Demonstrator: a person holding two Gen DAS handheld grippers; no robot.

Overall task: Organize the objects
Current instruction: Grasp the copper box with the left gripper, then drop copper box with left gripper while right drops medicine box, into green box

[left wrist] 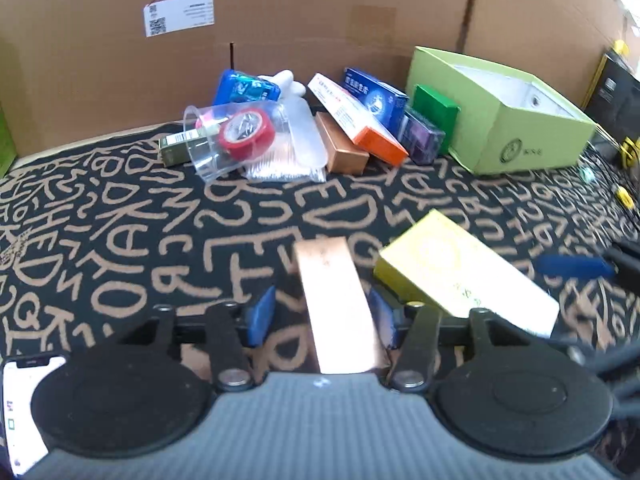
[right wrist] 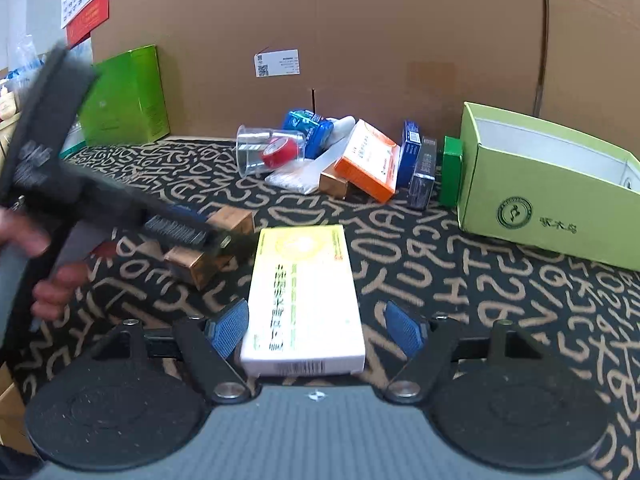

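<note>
**A:** Left gripper first: spread wide around a copper box; right blue pad looks to be against the box's side, left pad clearly off it; so not a proper pinch; box flat on the lettered cloth, long way pointing far.

**B:** Same on the right gripper? Fingers apart there too, straddling a yellow-and-white box; left pad about touching its edge, right pad standing off; can't tell if the box is lifted or lying flat.

**A:** Yep; and just left of that box, seen from the right wrist, the other gripper over the copper box; bare fingers on its handle at the left edge.

**B:** Further back, near the cardboard wall: tipped clear cup with a red tape roll showing inside or behind it; blue packet; second copper box; orange-and-white box leaning on it; blue box; dark purple box; small green box.

**A:** Far right, open lime-green box, touching or just beside the small green one.
</note>
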